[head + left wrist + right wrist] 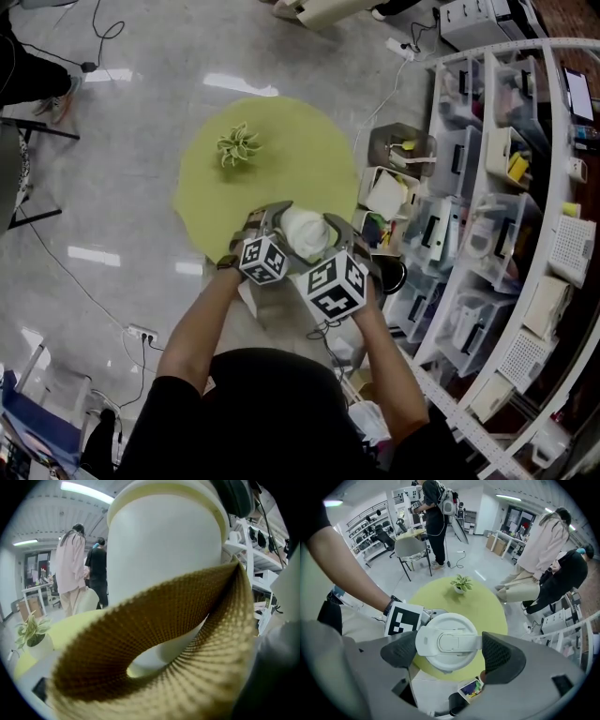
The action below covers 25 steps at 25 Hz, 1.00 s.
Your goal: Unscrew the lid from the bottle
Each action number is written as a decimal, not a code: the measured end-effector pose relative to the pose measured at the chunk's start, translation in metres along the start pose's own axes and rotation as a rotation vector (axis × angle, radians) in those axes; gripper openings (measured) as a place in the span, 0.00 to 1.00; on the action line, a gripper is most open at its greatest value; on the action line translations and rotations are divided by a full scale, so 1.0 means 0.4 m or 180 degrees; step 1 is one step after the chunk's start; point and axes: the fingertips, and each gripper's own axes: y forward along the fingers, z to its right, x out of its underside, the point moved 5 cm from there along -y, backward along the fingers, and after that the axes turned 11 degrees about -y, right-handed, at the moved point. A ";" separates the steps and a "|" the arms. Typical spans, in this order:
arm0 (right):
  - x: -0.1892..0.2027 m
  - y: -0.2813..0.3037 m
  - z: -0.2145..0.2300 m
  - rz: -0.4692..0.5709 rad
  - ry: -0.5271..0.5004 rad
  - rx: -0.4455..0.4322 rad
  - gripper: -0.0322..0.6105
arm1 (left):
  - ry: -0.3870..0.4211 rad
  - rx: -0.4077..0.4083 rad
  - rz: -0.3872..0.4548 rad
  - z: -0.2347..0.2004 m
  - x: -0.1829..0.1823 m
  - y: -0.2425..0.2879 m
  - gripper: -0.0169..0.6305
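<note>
- Glossy grey floor point(122, 187) surrounds a round yellow-green table point(300, 150), and the person works at that table's near edge.
- Left gripper point(272, 220) is clamped on the body of a white plastic bottle point(164, 550); its tan ribbed pad point(117, 634) curls across the bottle's wall, pressed against it.
- Right gripper point(450, 651) comes from above, its two dark pads closed narrowly on opposite sides of the white round lid point(440, 663), touching the rim and the end of the lid's flip strap.
- From the head view the bottle sits between the two marker cubes, just ahead of them, over the table's near edge; whether it rests on the tabletop cannot be told.
- Small potted green plant point(238, 144) stands farther back on the table, well apart from the bottle.
- White curved shelving with clear plastic bins point(487, 187) runs along the right.
</note>
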 end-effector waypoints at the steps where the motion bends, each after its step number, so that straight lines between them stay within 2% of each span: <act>1: -0.001 -0.005 0.001 0.0026 0.0015 0.0011 0.72 | -0.0020 -0.0014 -0.0013 -0.003 0.002 0.000 0.63; 5: 0.005 -0.018 0.002 0.0113 0.0085 0.0034 0.72 | -0.0085 -0.0076 -0.0098 -0.016 0.021 -0.026 0.64; 10: 0.017 -0.047 0.005 0.0272 0.0264 0.0006 0.72 | -0.0036 -0.0117 -0.0109 -0.011 0.017 -0.121 0.65; 15: 0.027 -0.095 0.018 0.0534 0.0485 0.0065 0.72 | -0.0059 -0.0260 -0.0039 -0.008 -0.031 -0.227 0.65; 19: 0.033 -0.137 0.016 0.0711 0.0560 0.0142 0.71 | -0.0174 -0.0423 0.0047 -0.009 -0.073 -0.345 0.65; 25: 0.063 -0.195 0.013 0.1155 0.1014 0.0136 0.71 | -0.0382 -0.0754 0.0249 -0.039 -0.152 -0.534 0.65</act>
